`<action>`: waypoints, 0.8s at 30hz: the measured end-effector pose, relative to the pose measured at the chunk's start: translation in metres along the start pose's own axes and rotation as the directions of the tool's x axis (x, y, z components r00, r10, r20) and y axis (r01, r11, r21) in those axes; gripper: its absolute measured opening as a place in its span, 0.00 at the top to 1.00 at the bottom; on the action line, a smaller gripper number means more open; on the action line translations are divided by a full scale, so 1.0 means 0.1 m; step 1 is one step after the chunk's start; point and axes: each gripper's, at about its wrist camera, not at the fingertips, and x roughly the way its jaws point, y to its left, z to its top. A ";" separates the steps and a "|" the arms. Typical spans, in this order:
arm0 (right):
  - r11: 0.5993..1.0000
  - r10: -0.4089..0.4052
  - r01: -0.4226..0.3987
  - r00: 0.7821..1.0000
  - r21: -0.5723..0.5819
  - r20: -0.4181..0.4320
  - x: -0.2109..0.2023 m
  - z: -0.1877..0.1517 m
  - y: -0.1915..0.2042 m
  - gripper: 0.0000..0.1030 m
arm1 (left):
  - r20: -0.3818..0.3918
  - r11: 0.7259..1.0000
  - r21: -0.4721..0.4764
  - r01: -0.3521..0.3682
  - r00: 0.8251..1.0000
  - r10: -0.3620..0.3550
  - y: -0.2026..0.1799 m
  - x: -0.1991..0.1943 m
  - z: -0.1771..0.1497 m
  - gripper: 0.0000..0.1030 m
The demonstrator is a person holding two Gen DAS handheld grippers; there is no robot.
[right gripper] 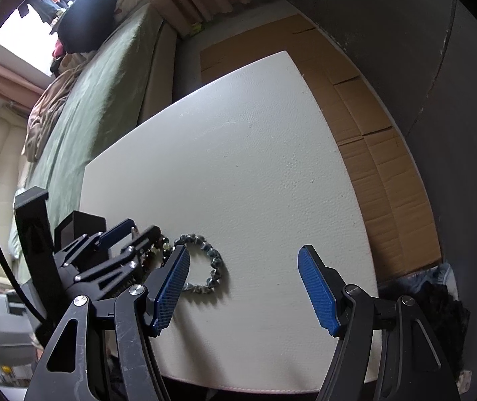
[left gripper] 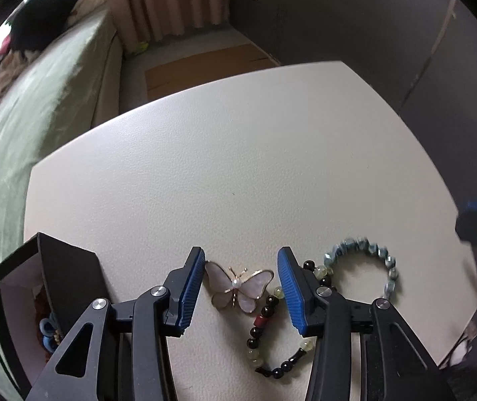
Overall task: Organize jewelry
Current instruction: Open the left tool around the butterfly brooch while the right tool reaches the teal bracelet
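Observation:
A pink butterfly brooch [left gripper: 238,287] lies on the white table [left gripper: 238,167], between the fingers of my open left gripper [left gripper: 240,260]. A bracelet of black, red and pale green beads [left gripper: 265,330] lies just right of it, partly under the right finger. A grey-blue bead bracelet [left gripper: 365,260] lies further right; it also shows in the right wrist view [right gripper: 210,264]. A black jewelry box [left gripper: 54,287] stands open at the left. My right gripper [right gripper: 243,257] is open and empty above the table, right of the grey-blue bracelet.
The box holds blue items [left gripper: 48,334]. A bed with a green cover [left gripper: 38,107] runs along the table's left. Cardboard [right gripper: 372,140] lies on the floor to the right. The left gripper [right gripper: 131,234] shows in the right wrist view.

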 end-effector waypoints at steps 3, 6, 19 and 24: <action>1.000 -0.002 0.002 1.000 0.003 -0.001 0.01 0.01 0.00 0.33 | 0.008 1.000 0.014 0.004 1.000 -0.005 -0.01 0.00 -0.03 0.55; 1.000 -0.003 0.003 1.000 0.007 0.002 0.00 0.02 0.02 0.33 | 0.006 1.000 0.017 0.010 1.000 -0.010 0.02 -0.01 -0.04 0.58; 0.998 -0.031 0.027 0.998 -0.059 -0.057 0.25 -0.04 0.28 0.42 | 0.116 0.990 -0.084 0.109 0.988 -0.099 0.33 -0.44 0.03 0.58; 0.994 -0.065 0.056 0.993 -0.093 -0.098 0.42 -0.06 0.39 0.58 | 0.148 0.987 -0.112 0.119 0.984 -0.102 0.49 -0.58 0.01 0.59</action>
